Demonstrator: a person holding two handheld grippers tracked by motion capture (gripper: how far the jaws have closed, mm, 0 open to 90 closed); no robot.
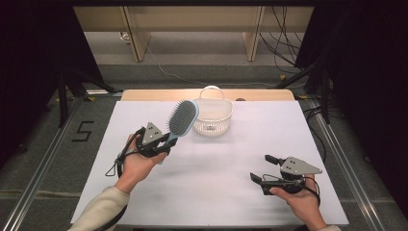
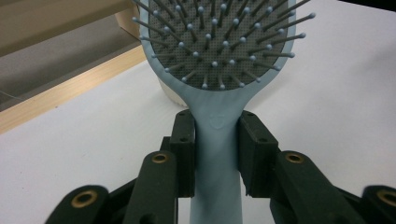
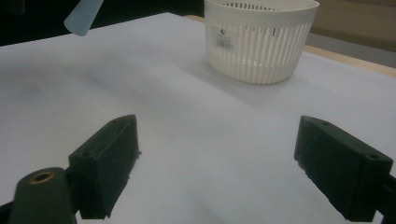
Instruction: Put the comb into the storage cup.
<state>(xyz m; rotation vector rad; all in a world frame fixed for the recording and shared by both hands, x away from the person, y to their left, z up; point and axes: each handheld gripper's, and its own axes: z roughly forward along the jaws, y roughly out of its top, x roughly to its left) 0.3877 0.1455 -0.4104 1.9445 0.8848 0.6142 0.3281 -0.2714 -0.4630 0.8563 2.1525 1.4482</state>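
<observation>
The left gripper [image 1: 166, 139] clamps the pale blue paddle hairbrush [image 1: 182, 119] by its handle; its head slants toward the white slotted plastic basket [image 1: 213, 117] just beyond.

I see a table [image 1: 231, 192] w/ white sheet over the top, bare wood strip along the far edge. Only a white slotted basket [image 1: 212, 118] sits directly on it, far side, approx centre.
</observation>
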